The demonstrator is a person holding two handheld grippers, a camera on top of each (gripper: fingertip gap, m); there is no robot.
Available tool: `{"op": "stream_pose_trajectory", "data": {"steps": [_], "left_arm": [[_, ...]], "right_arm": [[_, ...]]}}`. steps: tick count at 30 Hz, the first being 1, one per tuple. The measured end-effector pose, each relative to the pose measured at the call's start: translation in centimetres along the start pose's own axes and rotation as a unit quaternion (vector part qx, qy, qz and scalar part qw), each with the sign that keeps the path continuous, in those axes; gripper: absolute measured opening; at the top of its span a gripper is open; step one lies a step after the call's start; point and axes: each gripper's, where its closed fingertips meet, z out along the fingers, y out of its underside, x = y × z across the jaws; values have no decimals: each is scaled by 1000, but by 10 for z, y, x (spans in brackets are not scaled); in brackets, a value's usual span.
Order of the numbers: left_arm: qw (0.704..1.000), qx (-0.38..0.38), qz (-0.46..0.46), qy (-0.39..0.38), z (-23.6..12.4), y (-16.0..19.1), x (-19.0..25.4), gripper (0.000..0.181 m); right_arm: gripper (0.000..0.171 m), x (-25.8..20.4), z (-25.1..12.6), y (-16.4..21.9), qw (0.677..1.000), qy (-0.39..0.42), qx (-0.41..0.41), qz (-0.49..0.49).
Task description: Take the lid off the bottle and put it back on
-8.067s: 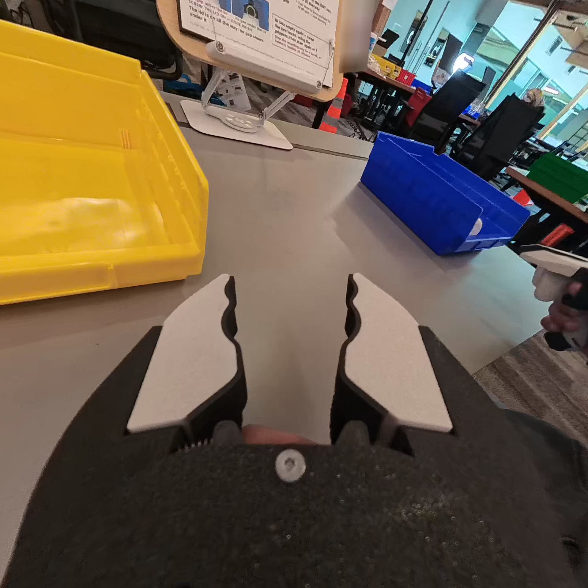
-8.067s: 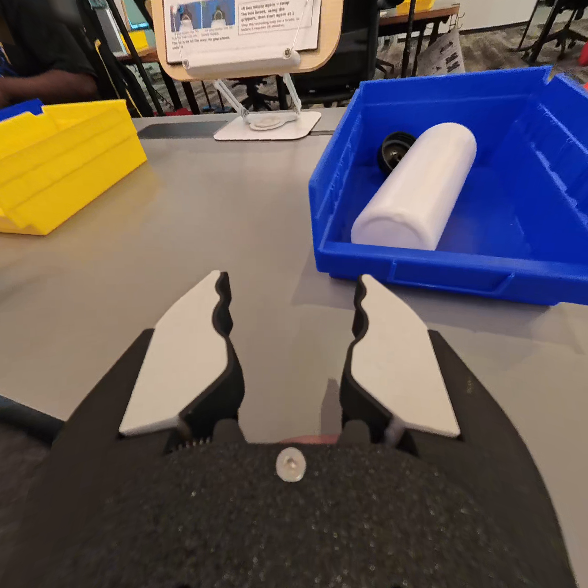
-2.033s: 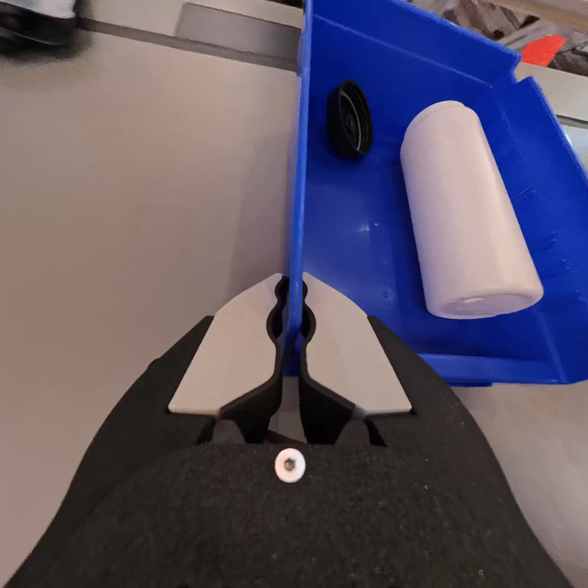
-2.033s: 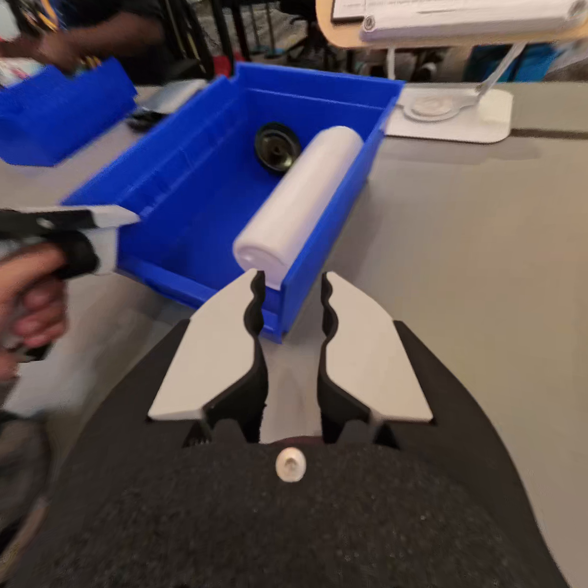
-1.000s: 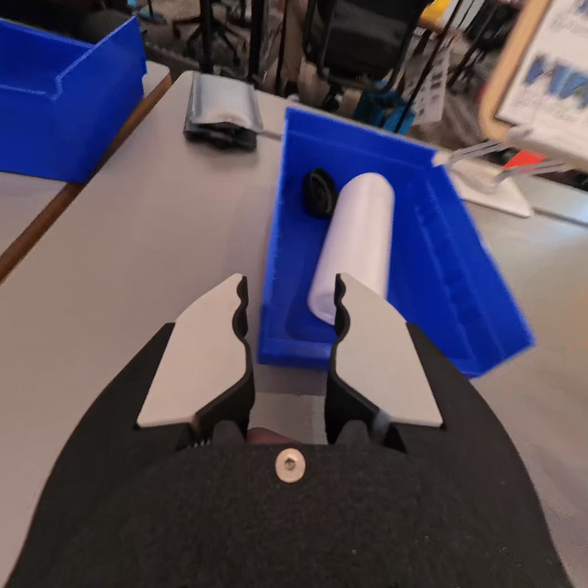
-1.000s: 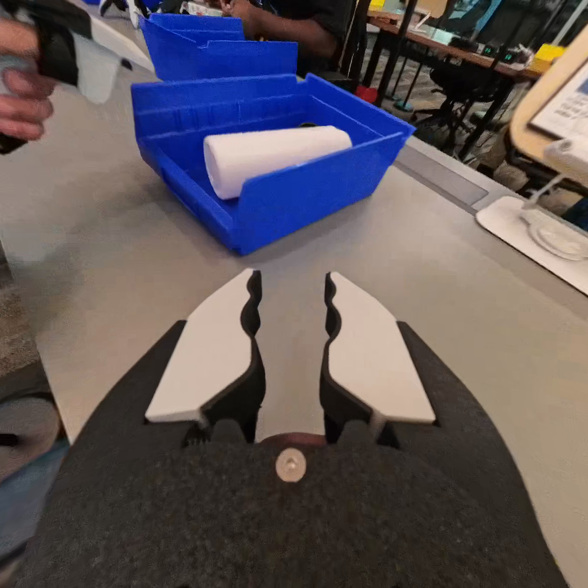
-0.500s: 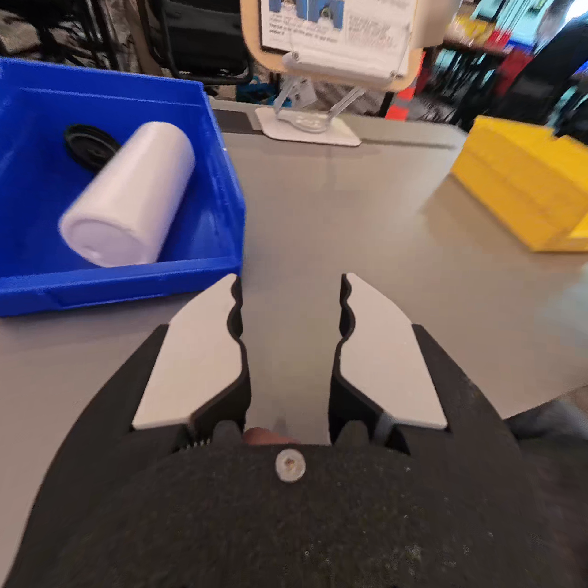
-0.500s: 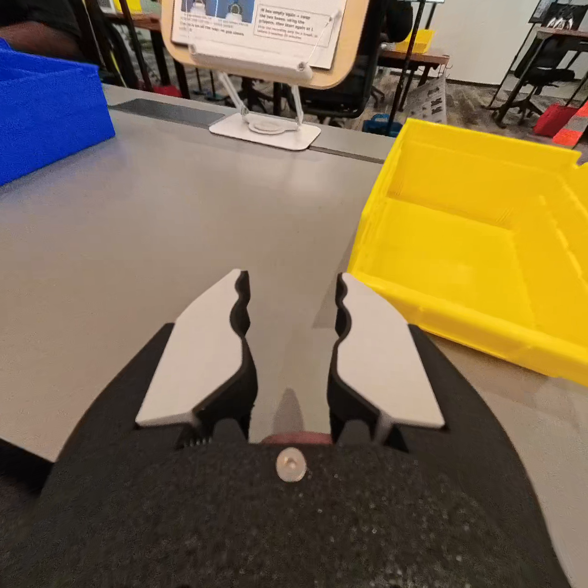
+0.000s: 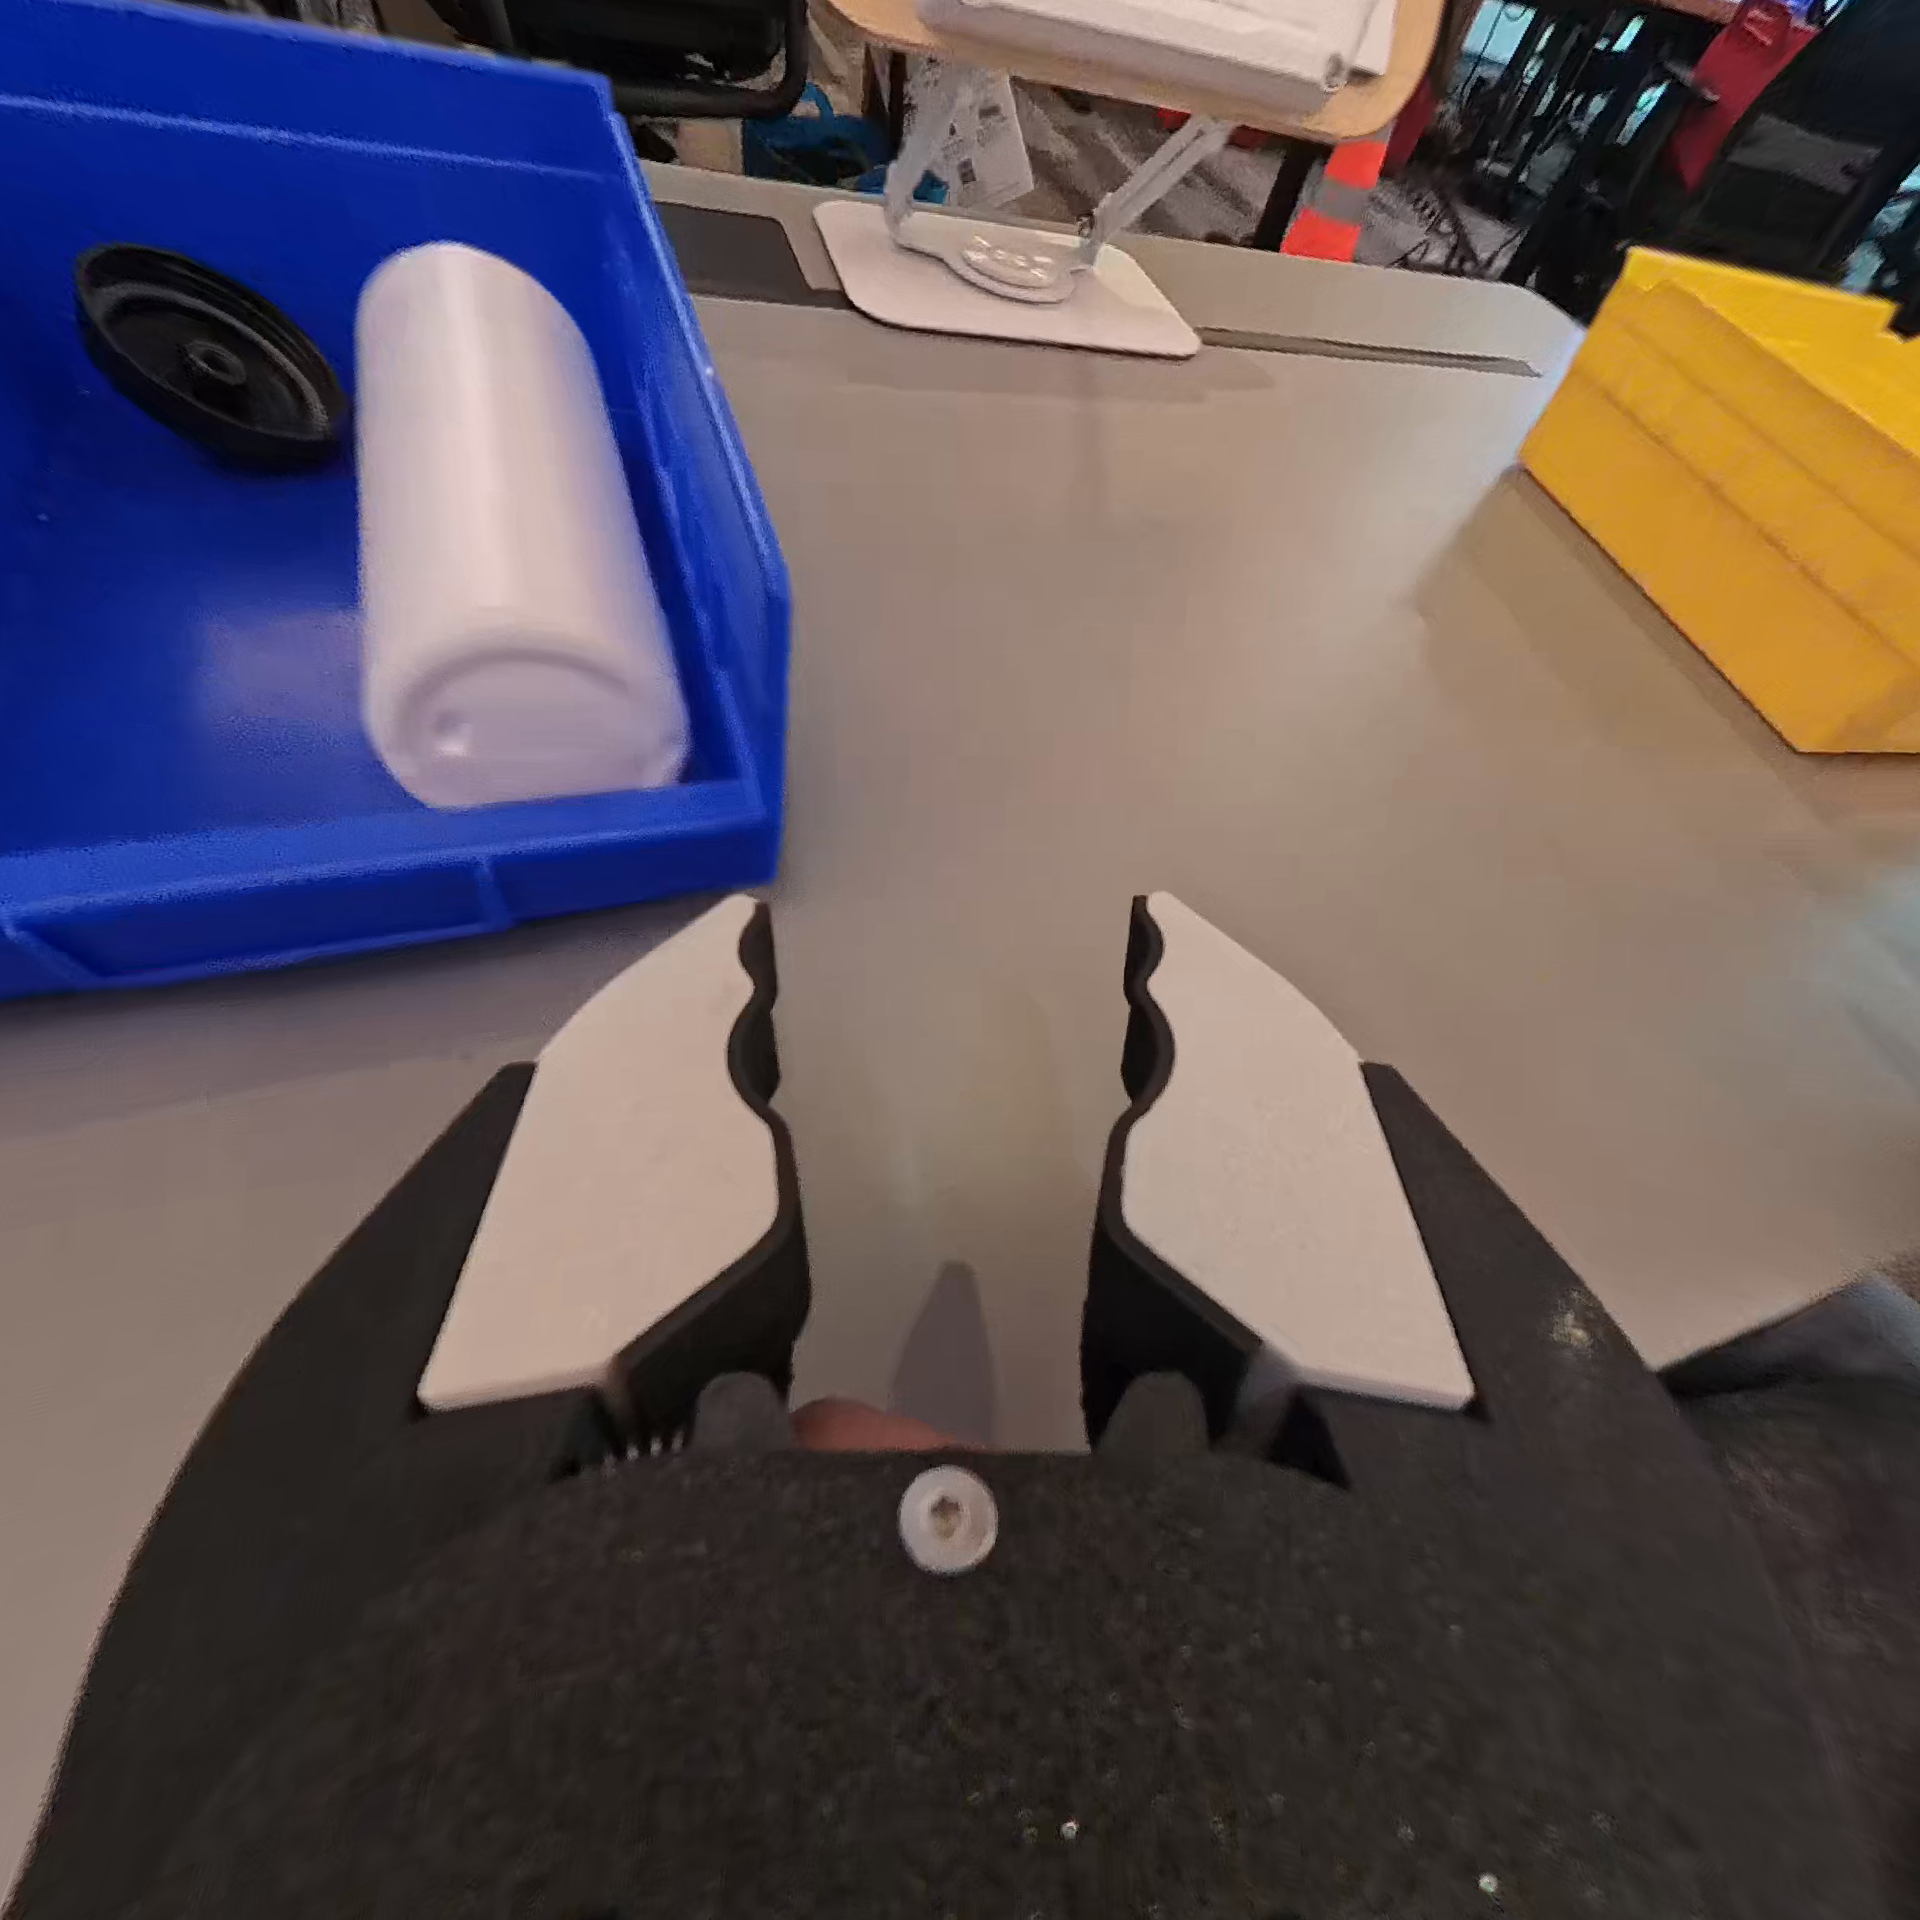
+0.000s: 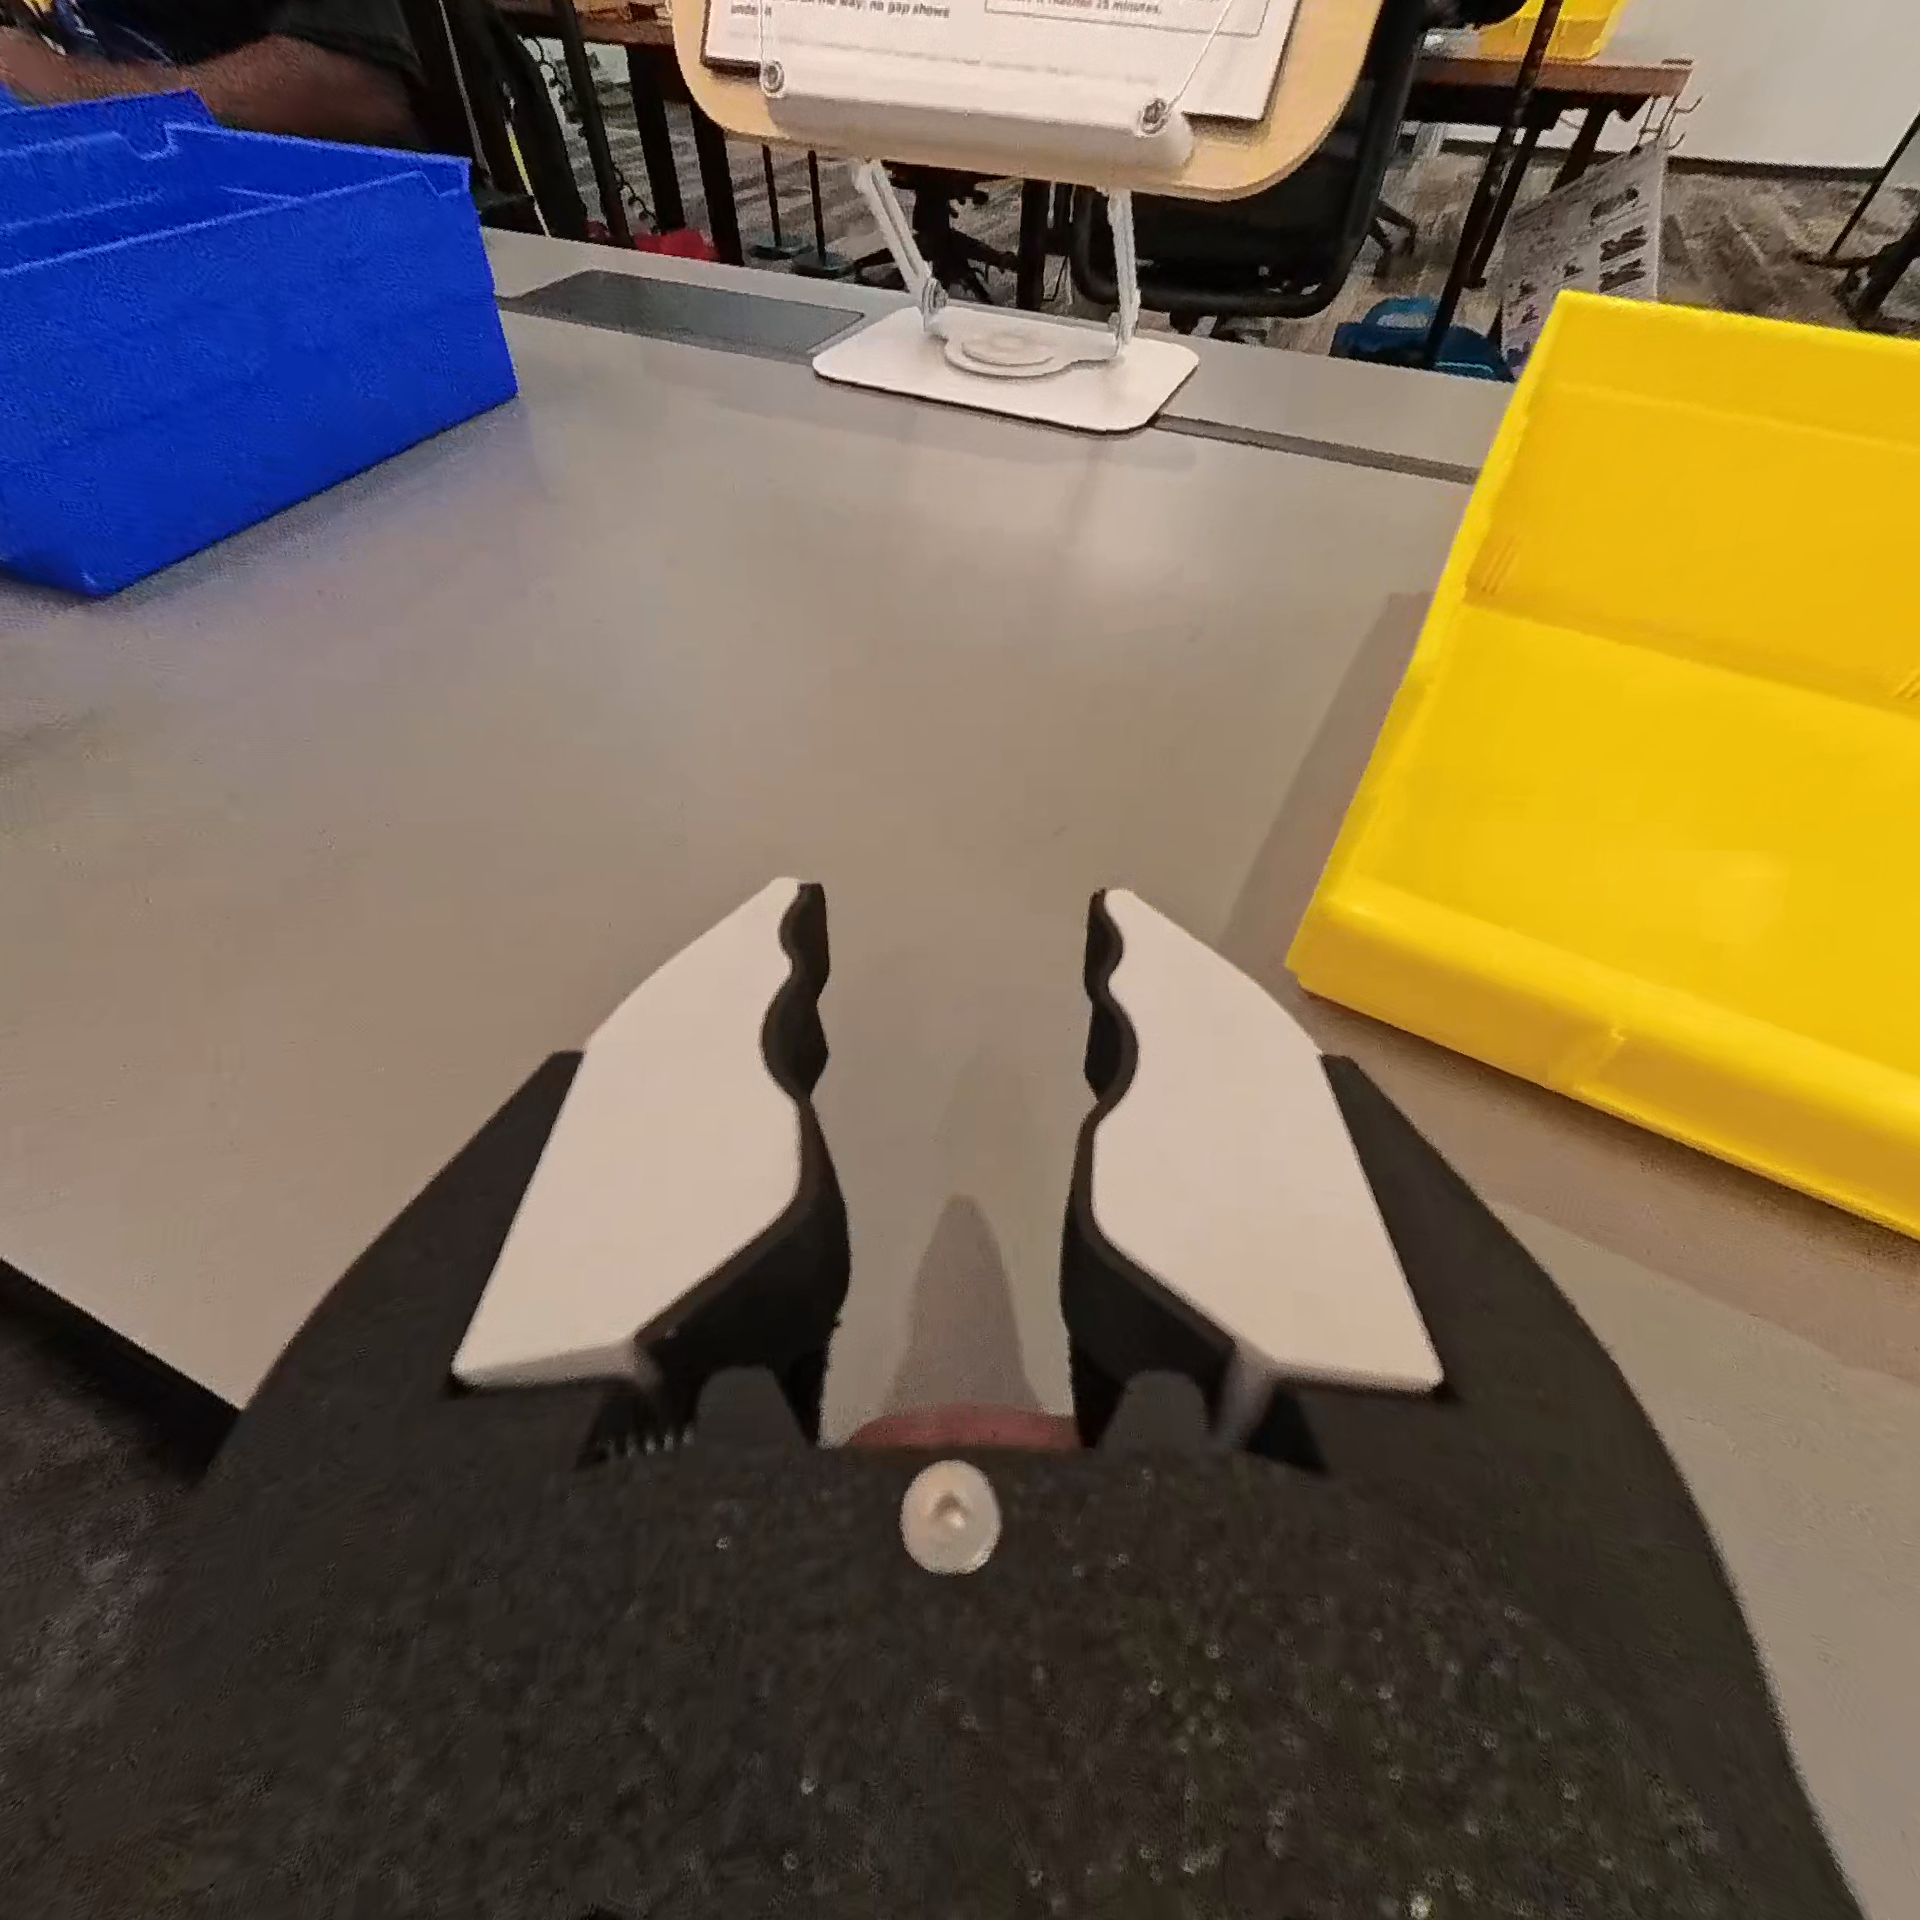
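Observation:
A white bottle [image 9: 499, 530] lies on its side in a blue bin [image 9: 665, 374] at the left of the left wrist view. Its base faces me. A black lid [image 9: 208, 358] lies loose in the bin beside the bottle's far end. My left gripper [image 9: 948, 914] is open and empty over the grey table [image 9: 1091, 623], just right of the bin's near corner. My right gripper [image 10: 954, 902] is open and empty over the table between the blue bin [image 10: 239, 343] and a yellow bin [image 10: 1662, 748]. The bottle is hidden in the right wrist view.
The yellow bin [image 9: 1766, 499] stands at the table's right side. A wooden board with a sheet on a white stand [image 10: 1008, 358] is at the table's far edge. The table's near edge shows at the lower left [image 10: 114, 1320]. Chairs and desks stand beyond.
Both grippers swung back from the blue bin to face the table's middle. In the last half second the left moved closer to the bin and the right edged forward. Both stayed open.

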Motion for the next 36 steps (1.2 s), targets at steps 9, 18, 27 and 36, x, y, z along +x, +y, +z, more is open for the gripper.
{"op": "stream_pose_trajectory", "data": {"steps": [9,18,27,36], "left_arm": [[987,-108,-98,-60,84,-93,-130,81],[926,-123,-339,-109,187,-88,-228,84],[906,-139,-364,-164,207,-74,-247,59],[921,-73,-369,-104,205,-84,-237,11]], "right_arm": [[47,-6,3,3,1000,-12,-9,-7],[47,-3,4,12,998,4,-28,-51],[47,-3,7,19,997,4,-43,-63],[46,-7,10,21,996,-1,-48,-79]]}}
